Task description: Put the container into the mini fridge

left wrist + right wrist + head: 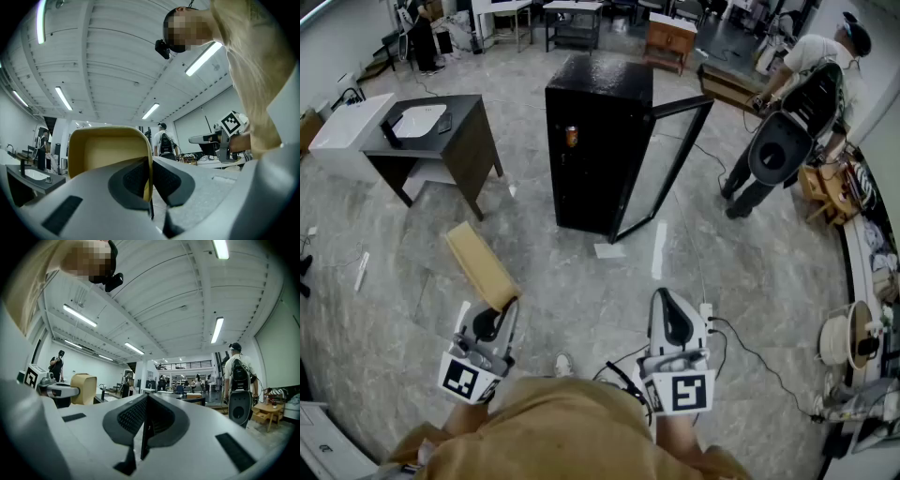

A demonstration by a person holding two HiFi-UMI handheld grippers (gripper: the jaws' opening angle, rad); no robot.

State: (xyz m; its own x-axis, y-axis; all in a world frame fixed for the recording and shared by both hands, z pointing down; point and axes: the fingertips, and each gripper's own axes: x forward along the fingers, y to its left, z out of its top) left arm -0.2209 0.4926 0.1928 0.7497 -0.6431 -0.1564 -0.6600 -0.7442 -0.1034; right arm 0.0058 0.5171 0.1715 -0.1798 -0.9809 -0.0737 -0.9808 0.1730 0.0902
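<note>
My left gripper [492, 314] is shut on the rim of a tan rectangular container [480, 266], which sticks forward and up from it. In the left gripper view the container [108, 150] fills the space above the closed jaws. My right gripper [673, 319] is shut on nothing; its jaws meet in the right gripper view [146, 423], where the container [84, 388] shows at the left. The black mini fridge [595, 141] stands on the floor ahead, its glass door [667, 164] swung open to the right. A small orange item [572, 137] sits inside it.
A dark desk [441, 141] with a white sink top [352, 120] stands at the left. A person with a backpack [797, 103] bends over at the far right. Cables and a power strip [707, 314] lie by my right gripper. Paper scraps [609, 250] lie before the fridge.
</note>
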